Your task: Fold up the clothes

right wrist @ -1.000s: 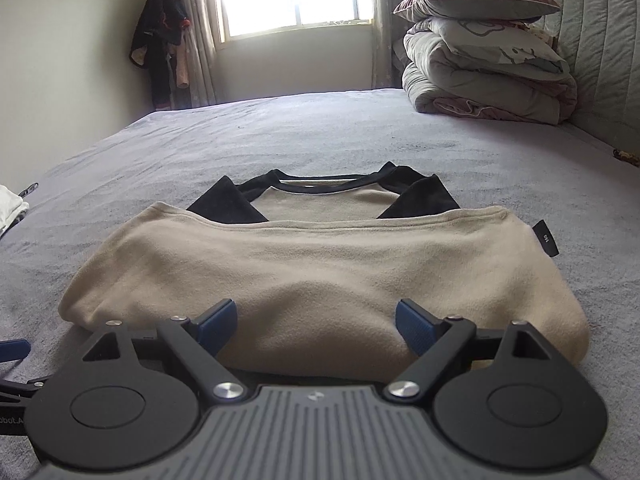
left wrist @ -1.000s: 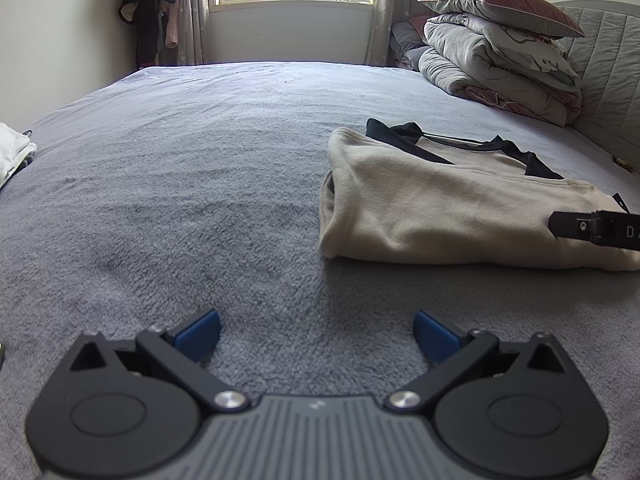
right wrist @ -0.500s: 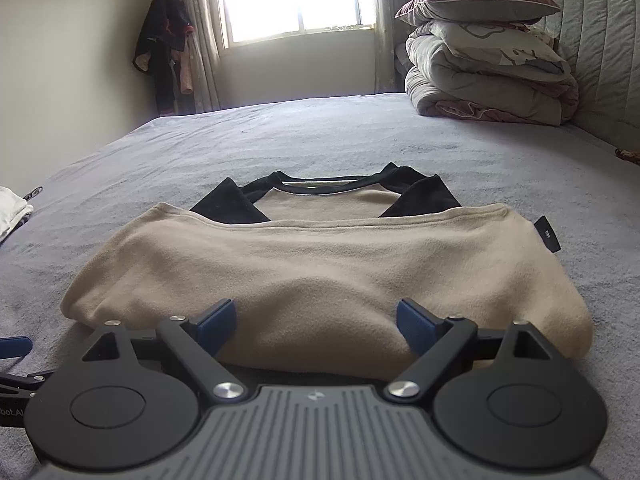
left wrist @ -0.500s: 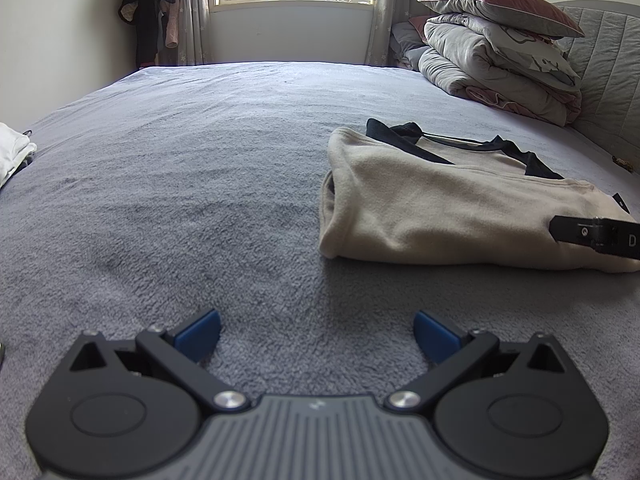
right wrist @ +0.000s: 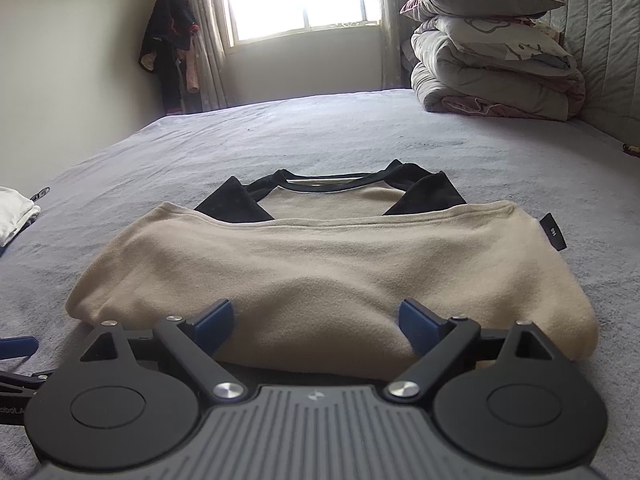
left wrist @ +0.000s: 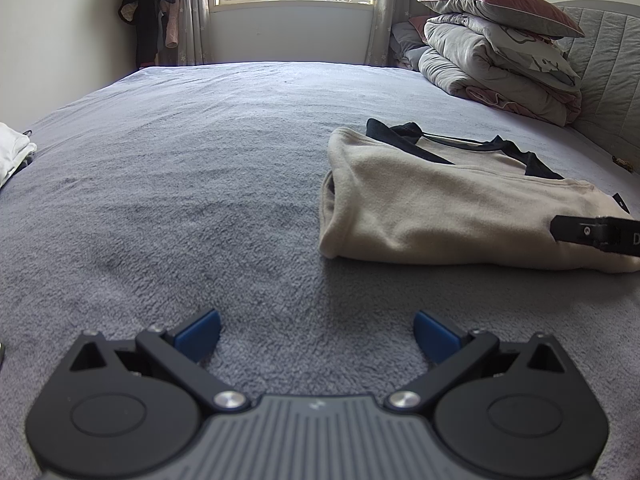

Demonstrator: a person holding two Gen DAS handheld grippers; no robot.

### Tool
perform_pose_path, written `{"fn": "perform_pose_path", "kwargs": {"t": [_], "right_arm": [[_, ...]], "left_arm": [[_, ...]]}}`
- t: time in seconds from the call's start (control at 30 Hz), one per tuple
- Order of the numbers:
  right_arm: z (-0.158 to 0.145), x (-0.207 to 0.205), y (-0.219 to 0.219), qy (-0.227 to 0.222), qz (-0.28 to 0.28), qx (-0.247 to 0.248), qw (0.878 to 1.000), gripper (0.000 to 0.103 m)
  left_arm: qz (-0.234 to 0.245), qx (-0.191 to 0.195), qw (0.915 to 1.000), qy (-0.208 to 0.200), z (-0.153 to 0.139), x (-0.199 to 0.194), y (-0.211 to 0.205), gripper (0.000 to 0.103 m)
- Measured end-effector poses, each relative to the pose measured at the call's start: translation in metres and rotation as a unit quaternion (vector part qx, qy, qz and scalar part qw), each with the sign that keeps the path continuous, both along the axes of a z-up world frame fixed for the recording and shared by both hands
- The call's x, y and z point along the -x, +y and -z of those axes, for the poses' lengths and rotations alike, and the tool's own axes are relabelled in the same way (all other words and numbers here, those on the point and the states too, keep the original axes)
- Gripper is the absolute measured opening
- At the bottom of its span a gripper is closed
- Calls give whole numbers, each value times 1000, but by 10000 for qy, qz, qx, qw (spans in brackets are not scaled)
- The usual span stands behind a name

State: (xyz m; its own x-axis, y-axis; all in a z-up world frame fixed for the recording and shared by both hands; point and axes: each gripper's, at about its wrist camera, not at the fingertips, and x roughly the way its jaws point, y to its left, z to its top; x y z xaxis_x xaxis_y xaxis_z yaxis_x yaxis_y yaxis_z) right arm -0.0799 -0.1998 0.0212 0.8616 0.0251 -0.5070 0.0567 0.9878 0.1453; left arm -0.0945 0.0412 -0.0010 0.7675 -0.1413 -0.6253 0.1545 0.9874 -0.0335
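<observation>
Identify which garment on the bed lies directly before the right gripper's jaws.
The beige top with black trim; the white garment lies apart at the bed's left edge.

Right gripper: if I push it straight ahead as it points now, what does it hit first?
The right gripper, jaws open, points at the near folded edge of the beige shirt on the grey bed cover. It would probably meet that fold first; the gap looks slight, though depth is unclear.
</observation>
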Motion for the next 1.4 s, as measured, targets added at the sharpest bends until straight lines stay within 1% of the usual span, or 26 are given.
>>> {"fn": "perform_pose_path", "kwargs": {"t": [0.23,0.47,0.57,0.67,0.73,0.83,1.03,1.17,1.23,1.33,1.4], "right_arm": [[-4,2,-2,46,-103,25,9999,93],[-10,-7,-12,173,-411,-41,9990,93],[-16,-7,-13,102,-606,31,9981,93],[-22,-2,-15,-63,-738,38,9972,93],[-23,1,-19,-155,-713,-43,9973,93],[-21,1,-25,-165,-631,-268,9975,93],[-19,0,-28,-89,-624,-221,9978,93],[-18,-1,-33,-57,-547,-315,9980,93],[-20,0,-31,-81,-592,-209,9980,93],[-25,4,-23,-156,-888,139,9958,93],[-27,6,-20,-185,-991,249,9946,93]], "left_arm": [[0,-1,10000,0,0,0,0,103],[0,-1,10000,0,0,0,0,103],[0,-1,10000,0,0,0,0,103],[0,0,10000,0,0,0,0,103],[0,0,10000,0,0,0,0,103],[0,0,10000,0,0,0,0,103],[0,-1,10000,0,0,0,0,103],[0,-1,10000,0,0,-1,0,103],[0,-1,10000,0,0,-1,0,103],[0,-1,10000,0,0,0,0,103],[0,-1,10000,0,0,-1,0,103]]}}
